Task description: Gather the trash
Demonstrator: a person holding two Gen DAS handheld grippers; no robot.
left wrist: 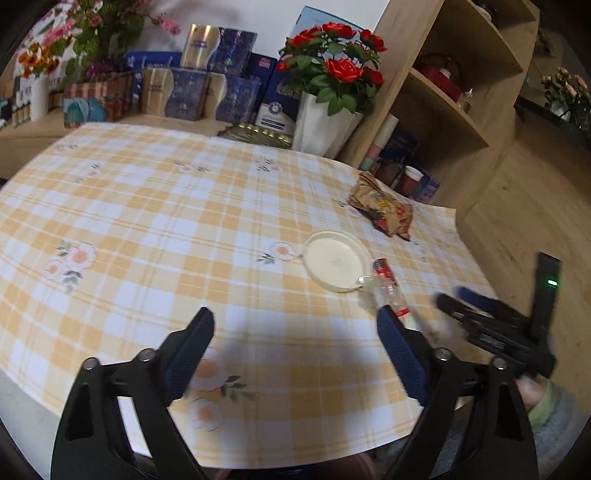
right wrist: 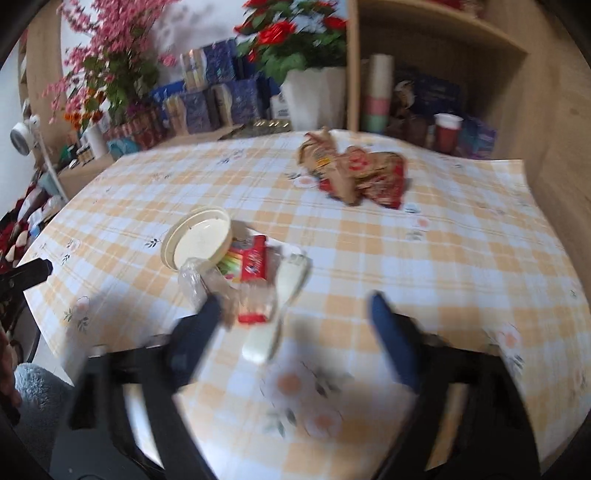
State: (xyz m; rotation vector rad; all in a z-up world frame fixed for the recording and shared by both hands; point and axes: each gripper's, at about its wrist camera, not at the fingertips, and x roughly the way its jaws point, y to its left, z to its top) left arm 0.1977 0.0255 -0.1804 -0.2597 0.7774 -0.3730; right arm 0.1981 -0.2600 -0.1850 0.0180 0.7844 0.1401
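On the checked tablecloth (left wrist: 147,221) lie a cream round lid (left wrist: 336,264), a clear plastic wrapper with a red label (left wrist: 388,286) beside it, and a crumpled brown-and-red snack bag (left wrist: 384,208) further back. In the right wrist view the lid (right wrist: 199,242), the wrapper (right wrist: 253,273), a white plastic spoon (right wrist: 280,310) and the snack bag (right wrist: 354,173) show. My left gripper (left wrist: 295,325) is open and empty, short of the lid. My right gripper (right wrist: 295,306) is open, blurred, just short of the wrapper and spoon; it shows in the left wrist view (left wrist: 454,295).
A white pot of red roses (left wrist: 325,122), blue and gold boxes (left wrist: 207,85) and pink flowers (left wrist: 92,33) stand behind the table. A wooden shelf unit (left wrist: 461,92) with cups stands at the right. The table's right edge (left wrist: 458,236) is close to the trash.
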